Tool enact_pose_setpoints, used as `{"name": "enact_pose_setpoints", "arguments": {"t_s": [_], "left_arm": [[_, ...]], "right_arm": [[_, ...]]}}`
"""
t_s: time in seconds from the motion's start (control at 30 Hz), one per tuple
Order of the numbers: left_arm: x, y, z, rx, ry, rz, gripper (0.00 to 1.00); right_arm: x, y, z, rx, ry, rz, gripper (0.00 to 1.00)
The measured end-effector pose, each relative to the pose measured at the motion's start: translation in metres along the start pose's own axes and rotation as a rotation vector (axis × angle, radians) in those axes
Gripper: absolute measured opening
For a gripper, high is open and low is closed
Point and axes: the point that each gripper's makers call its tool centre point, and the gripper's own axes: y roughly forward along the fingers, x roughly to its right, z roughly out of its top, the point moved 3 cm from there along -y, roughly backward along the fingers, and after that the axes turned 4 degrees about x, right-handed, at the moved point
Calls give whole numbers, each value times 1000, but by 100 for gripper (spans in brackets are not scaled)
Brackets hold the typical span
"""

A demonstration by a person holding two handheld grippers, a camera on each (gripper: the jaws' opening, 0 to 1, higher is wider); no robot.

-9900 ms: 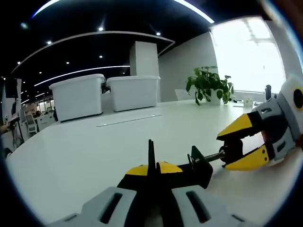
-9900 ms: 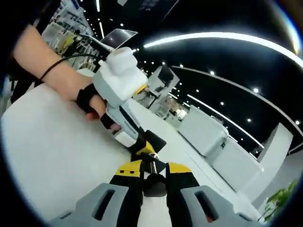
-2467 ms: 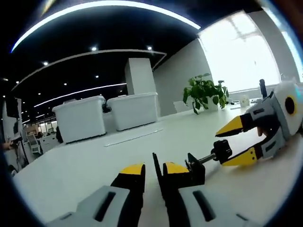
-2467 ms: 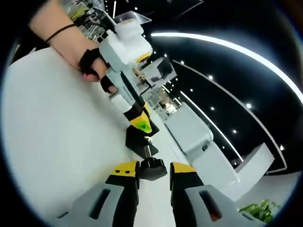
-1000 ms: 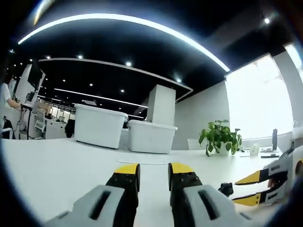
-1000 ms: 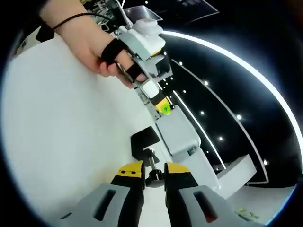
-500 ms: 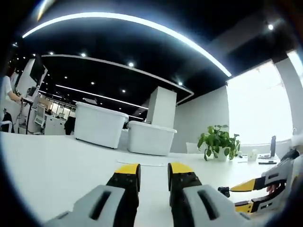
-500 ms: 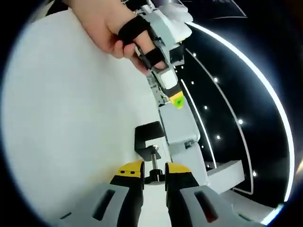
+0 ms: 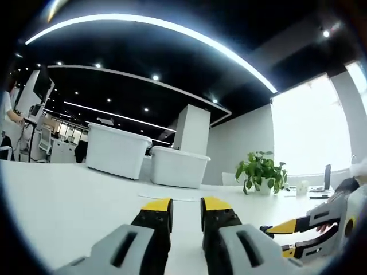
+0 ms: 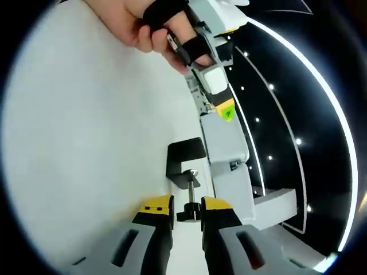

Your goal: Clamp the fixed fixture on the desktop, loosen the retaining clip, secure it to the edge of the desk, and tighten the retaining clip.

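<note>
Ceiling (image 9: 172, 51): spreading dark overhead, carrying a long curved light strip (image 9: 172, 28) and small round spotlights.
Window (image 9: 309, 132): glowing bright at the right.
Pillar (image 9: 192, 129): standing white behind two white storage bins (image 9: 114, 152).
Plant (image 9: 261, 172): sitting leafy and green near the window.
Worktop (image 9: 63, 195): stretching white and bare across the foreground.

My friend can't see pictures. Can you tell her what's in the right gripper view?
The right gripper has its yellow-tipped jaws closed on the screw knob of a black clamp that sits on a white desk. Above it, a person's hand holds the left gripper away from the clamp.
</note>
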Motion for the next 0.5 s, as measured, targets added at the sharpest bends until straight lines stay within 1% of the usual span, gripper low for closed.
{"name": "enact_pose_setpoints", "arguments": {"t_s": [0.23,0.5], "left_arm": [[3,-1,-3,-11,9,-9,20],[1,0,-1,2,-33,-8,20]], "right_arm": [[1,7,-2,-36,-21,4,16],[0,19,-3,-64,-36,20,13]]}}
